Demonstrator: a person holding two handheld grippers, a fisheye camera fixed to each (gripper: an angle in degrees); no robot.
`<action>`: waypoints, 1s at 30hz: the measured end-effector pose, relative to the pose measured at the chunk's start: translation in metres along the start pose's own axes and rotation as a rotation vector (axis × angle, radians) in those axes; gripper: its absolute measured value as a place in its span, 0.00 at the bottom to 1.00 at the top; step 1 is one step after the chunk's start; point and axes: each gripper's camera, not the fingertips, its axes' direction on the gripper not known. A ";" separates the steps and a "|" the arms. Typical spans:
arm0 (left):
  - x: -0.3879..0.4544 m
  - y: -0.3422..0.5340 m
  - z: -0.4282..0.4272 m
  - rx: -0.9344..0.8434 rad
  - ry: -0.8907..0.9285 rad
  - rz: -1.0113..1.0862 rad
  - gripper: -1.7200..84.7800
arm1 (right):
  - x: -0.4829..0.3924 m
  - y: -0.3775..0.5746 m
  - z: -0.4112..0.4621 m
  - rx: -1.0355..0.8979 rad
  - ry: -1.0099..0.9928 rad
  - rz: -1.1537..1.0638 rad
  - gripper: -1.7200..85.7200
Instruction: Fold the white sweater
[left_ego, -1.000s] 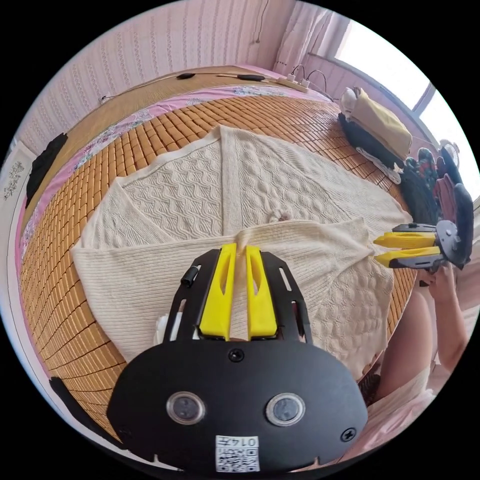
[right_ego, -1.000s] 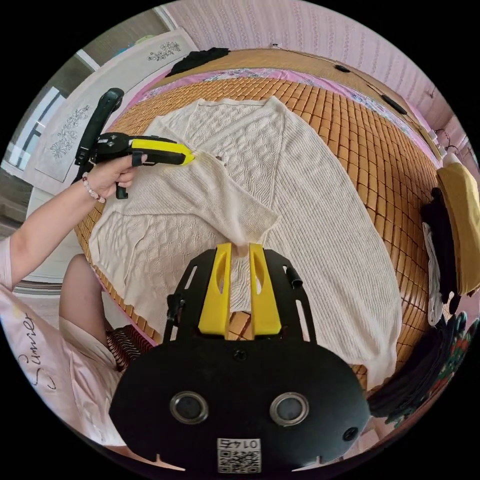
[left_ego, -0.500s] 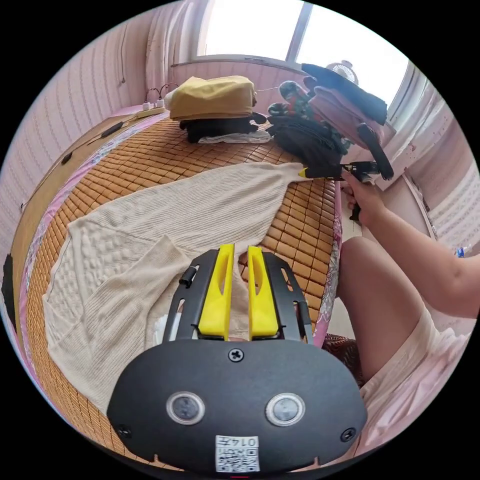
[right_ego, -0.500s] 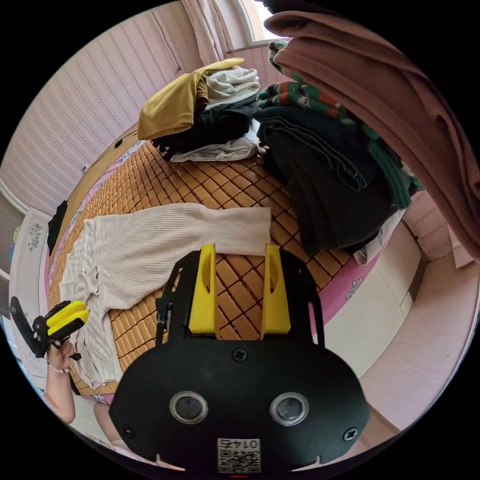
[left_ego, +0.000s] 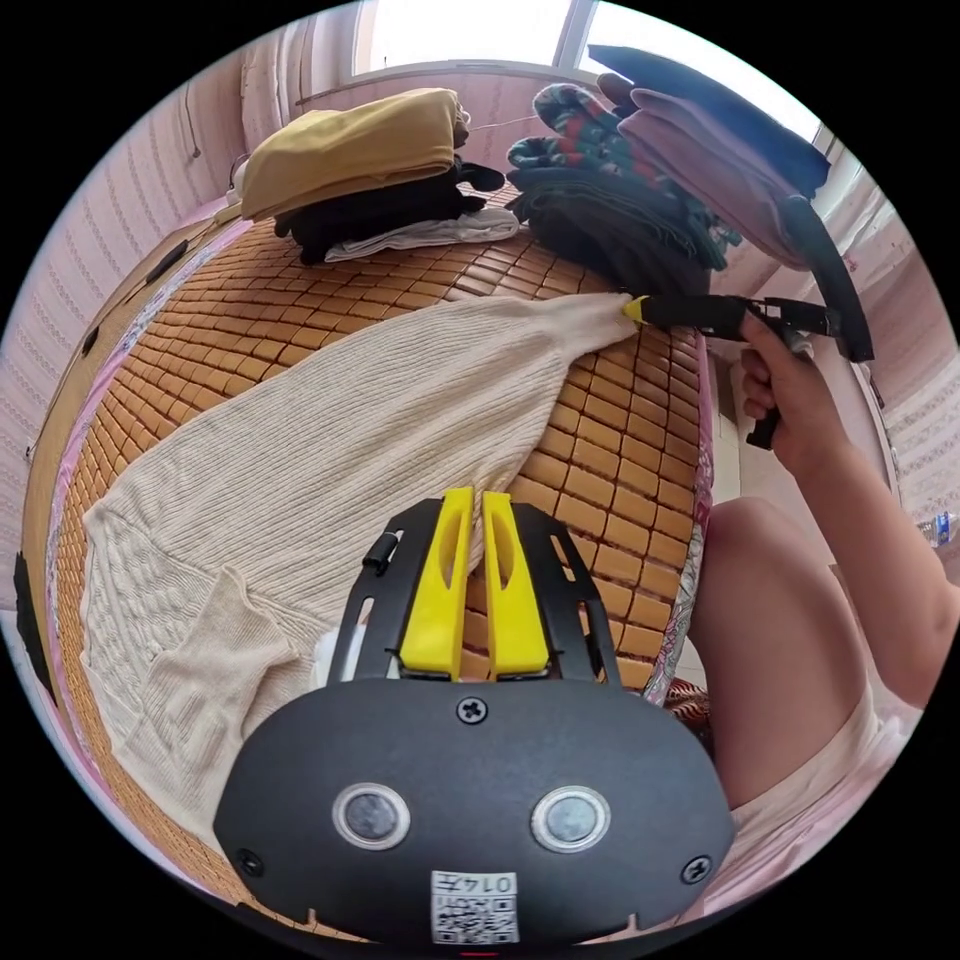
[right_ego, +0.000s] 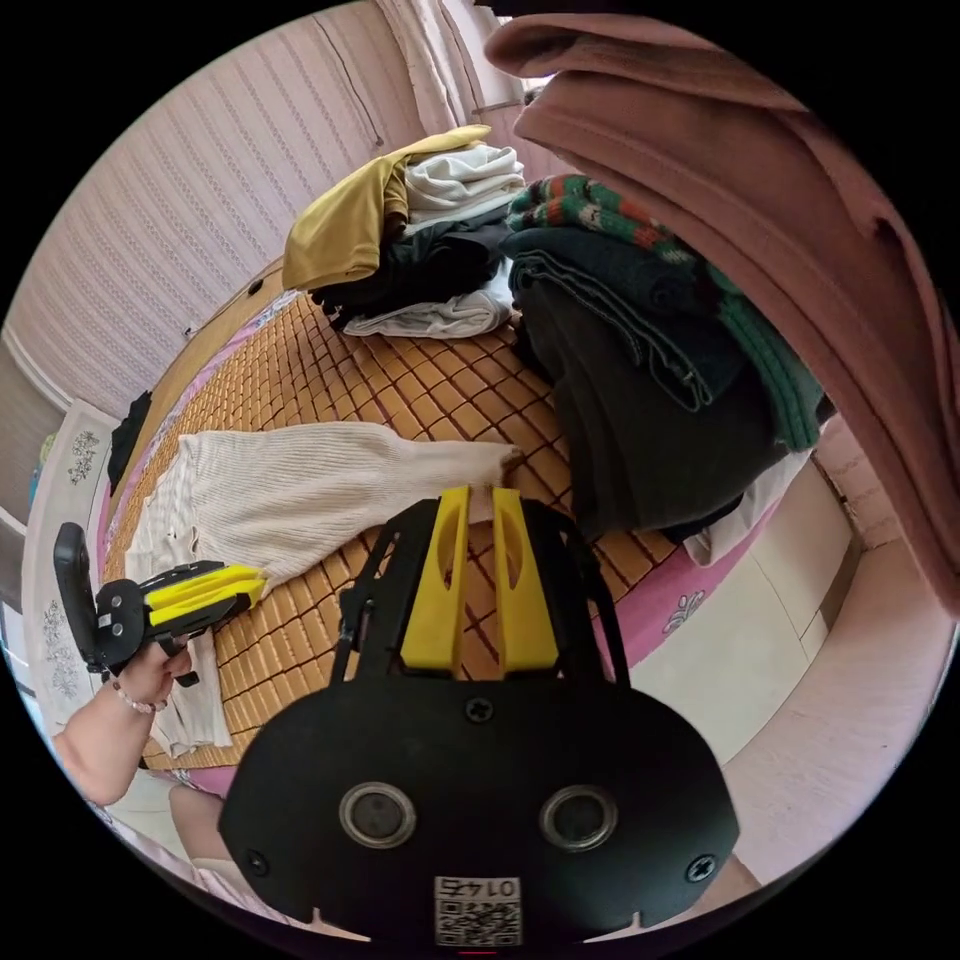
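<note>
We see the white sweater (left_ego: 330, 440) spread flat on the bamboo mat (left_ego: 620, 480) that covers the bed, its body toward one end of the mat and one long ribbed sleeve (right_ego: 320, 480) stretched along the mat's near edge toward the corner where the clothes are stacked. In the right gripper view, the right gripper (right_ego: 480, 500) has its yellow jaws nearly together on the sleeve's cuff, with pale knit bunched between their tips, so we read it as clenched on the cuff. The left gripper view agrees: there the right gripper (left_ego: 640, 308), held in a hand (left_ego: 790, 410), meets the end of the sleeve close to the mat's edge. The left gripper (left_ego: 478, 505) has its jaws drawn almost together at the lower edge of the sweater where sleeve meets body; we cannot tell whether knit is caught between them. Seen from the right gripper view, the left gripper (right_ego: 250, 590) lies just over the near edge of the sweater. At the corner stand two piles: folded clothes topped by a mustard garment (left_ego: 350, 150), and beside it a stack of dark knitwear (right_ego: 640, 400).
</note>
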 end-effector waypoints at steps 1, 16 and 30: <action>0.001 0.003 0.001 0.003 -0.012 0.008 0.01 | -0.001 0.001 0.006 -0.030 0.003 -0.009 0.11; -0.034 0.082 -0.018 0.240 0.083 -0.212 0.01 | -0.104 -0.001 -0.098 0.261 -0.410 -0.286 0.03; -0.143 0.432 -0.146 0.434 -0.218 -0.774 0.07 | -0.591 0.156 -0.037 -0.198 -0.829 -1.145 0.08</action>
